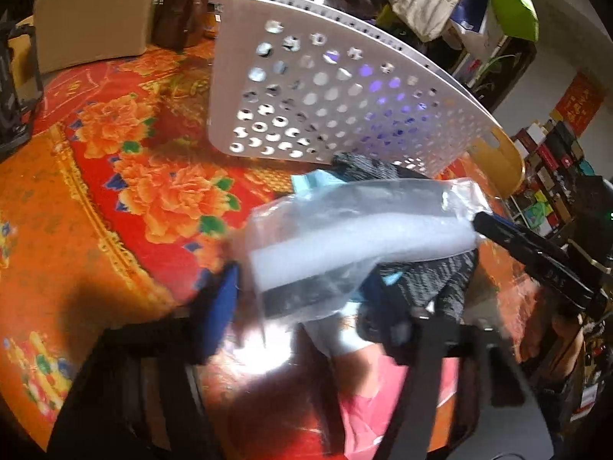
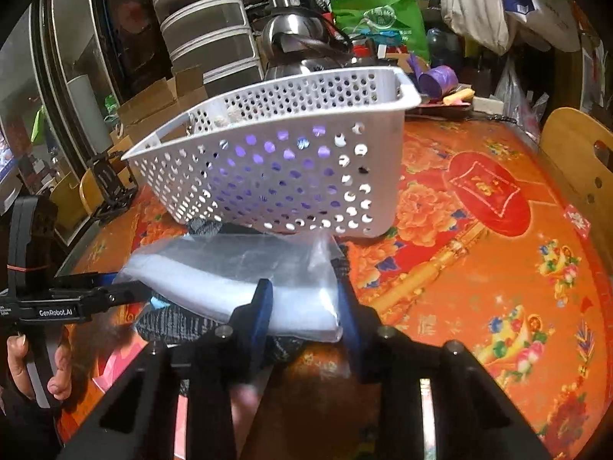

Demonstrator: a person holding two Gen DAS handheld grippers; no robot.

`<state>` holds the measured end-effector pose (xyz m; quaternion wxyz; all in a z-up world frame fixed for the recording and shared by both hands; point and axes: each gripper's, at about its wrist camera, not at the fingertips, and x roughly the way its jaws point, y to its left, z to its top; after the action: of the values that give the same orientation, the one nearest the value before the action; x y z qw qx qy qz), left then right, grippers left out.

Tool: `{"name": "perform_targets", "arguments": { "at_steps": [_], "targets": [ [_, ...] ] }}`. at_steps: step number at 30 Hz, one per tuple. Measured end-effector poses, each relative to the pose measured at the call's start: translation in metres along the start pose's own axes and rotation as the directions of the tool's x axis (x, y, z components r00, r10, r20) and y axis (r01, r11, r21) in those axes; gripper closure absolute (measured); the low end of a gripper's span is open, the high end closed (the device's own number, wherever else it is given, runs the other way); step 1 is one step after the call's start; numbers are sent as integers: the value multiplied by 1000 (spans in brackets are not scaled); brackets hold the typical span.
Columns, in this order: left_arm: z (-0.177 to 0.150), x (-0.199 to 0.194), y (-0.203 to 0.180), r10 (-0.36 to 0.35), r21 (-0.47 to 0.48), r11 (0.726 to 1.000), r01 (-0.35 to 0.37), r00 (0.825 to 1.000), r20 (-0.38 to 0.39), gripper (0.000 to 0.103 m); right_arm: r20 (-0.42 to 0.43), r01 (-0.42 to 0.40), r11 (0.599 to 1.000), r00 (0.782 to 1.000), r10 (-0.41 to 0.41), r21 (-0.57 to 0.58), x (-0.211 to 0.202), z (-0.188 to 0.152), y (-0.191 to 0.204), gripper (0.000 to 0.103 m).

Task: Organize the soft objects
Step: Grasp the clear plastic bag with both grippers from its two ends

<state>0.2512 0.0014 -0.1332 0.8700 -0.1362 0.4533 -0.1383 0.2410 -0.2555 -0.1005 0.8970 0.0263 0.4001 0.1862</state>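
A white perforated basket [image 1: 337, 88] [image 2: 283, 161] stands on the red and orange floral tablecloth, holding something purple. In front of it a clear plastic bag with white soft padding [image 1: 360, 237] [image 2: 245, 280] lies over a dark grey knit item [image 1: 433, 280] [image 2: 172, 322] and a light blue item [image 1: 310, 184]. My left gripper [image 1: 318, 299] spans one end of the bag, jaws apart. My right gripper [image 2: 306, 306] has both blue-padded fingers [image 2: 262, 306] against the bag's other end, gripping it. In the left wrist view, the right gripper [image 1: 528, 257] reaches in from the right.
A pink bag [image 1: 367, 414] lies at the table's near edge. Cardboard boxes [image 1: 95, 11], a steel kettle [image 2: 299, 38], plastic drawers [image 2: 207, 27] and hanging bags crowd the far side. A wooden chair back [image 2: 578, 157] stands at the right.
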Motion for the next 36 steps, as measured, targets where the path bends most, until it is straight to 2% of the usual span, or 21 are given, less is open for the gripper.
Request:
{"name": "perform_targets", "arguments": {
  "at_steps": [2,3,5,7,12,24,36],
  "targets": [
    [-2,1,-4,-13,10,1000,14,1000,-1,67,7,3,1000,1000,-3,-5,0,-2,0,74],
    [-3,0,-6,-14,18,1000,14,1000,4,71,14,9,1000,1000,-9,-12,-2,-3,1,77],
    [-6,-5,-12,-12,42,999,11,1000,22,83,23,25,999,999,-24,-26,-3,-4,3,88],
    [-10,-10,-17,-4,60,998,2,999,45,90,33,38,999,999,-36,-37,-4,-5,5,91],
    [-13,-24,-19,22,70,997,-29,995,97,93,84,80,994,994,-73,-72,-14,-8,13,92],
    [-22,-53,-22,46,102,993,-67,980,195,100,137,63,997,989,-55,-52,-29,-12,15,93],
    [-24,-74,-19,44,108,992,-73,967,251,102,222,59,996,974,-42,-73,-72,-4,32,93]
  ]
}}
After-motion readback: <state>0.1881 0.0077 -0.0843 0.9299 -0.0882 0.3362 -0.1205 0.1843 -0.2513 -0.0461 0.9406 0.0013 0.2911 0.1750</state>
